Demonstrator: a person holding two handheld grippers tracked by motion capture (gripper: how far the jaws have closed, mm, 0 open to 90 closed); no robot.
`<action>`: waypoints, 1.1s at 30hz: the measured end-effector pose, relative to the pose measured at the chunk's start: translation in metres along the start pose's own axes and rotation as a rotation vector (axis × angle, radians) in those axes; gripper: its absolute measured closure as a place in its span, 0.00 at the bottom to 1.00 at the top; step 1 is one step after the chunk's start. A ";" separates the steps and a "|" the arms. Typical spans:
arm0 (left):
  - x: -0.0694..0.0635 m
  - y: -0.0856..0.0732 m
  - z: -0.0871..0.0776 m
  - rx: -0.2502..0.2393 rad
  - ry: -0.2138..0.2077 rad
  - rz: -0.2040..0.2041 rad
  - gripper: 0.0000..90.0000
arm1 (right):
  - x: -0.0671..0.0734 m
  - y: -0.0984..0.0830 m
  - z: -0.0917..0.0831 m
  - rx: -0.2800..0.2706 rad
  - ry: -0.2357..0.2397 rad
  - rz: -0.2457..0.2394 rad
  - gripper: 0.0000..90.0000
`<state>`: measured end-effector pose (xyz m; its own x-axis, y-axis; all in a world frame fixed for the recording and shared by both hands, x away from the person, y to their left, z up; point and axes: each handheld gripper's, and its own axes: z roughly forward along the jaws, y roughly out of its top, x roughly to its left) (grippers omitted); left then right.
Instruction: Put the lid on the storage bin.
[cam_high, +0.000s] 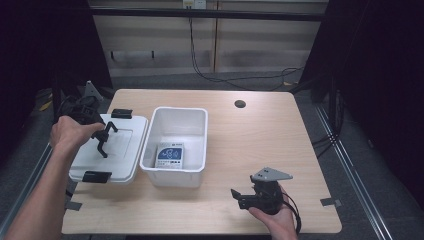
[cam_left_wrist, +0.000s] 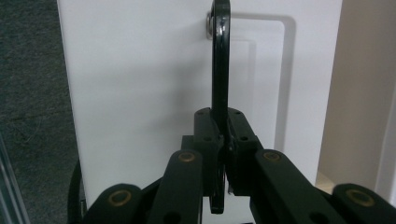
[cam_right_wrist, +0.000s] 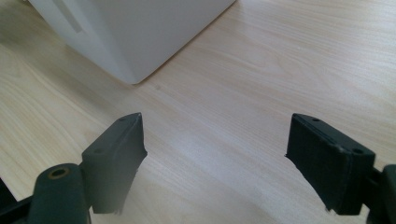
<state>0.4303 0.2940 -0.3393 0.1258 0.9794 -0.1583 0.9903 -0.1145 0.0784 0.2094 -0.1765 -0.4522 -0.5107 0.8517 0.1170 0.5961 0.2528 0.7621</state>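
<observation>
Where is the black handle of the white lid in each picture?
High view: the black handle stands on the white lid, left of the middle, in the left gripper.
Left gripper view: handle upright at centre, pinched between the jaws.
Right gripper view: no handle here.
Shared landmark: the white bin.

Even overhead light falls on the table (cam_high: 250, 145), while the surroundings lie in near darkness. The bin (cam_high: 176, 145) and lid (cam_high: 120, 145) cast soft shadows. In both gripper views the near jaws are blurred; the lid's white surface (cam_left_wrist: 140, 93) shows mild glare.
</observation>
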 end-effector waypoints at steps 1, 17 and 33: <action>-0.001 0.000 -0.002 -0.008 0.005 0.000 0.94 | 0.000 0.000 0.000 0.001 0.000 -0.001 0.21; -0.008 0.000 -0.031 -0.038 -0.009 0.020 0.94 | 0.000 0.000 0.000 -0.001 -0.001 -0.003 0.21; -0.019 -0.001 -0.070 -0.083 -0.018 0.077 0.94 | 0.000 0.000 0.000 -0.002 -0.002 -0.006 0.21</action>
<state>0.4228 0.2867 -0.2678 0.2035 0.9648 -0.1664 0.9694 -0.1747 0.1727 0.2095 -0.1762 -0.4524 -0.5134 0.8509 0.1114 0.5916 0.2570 0.7641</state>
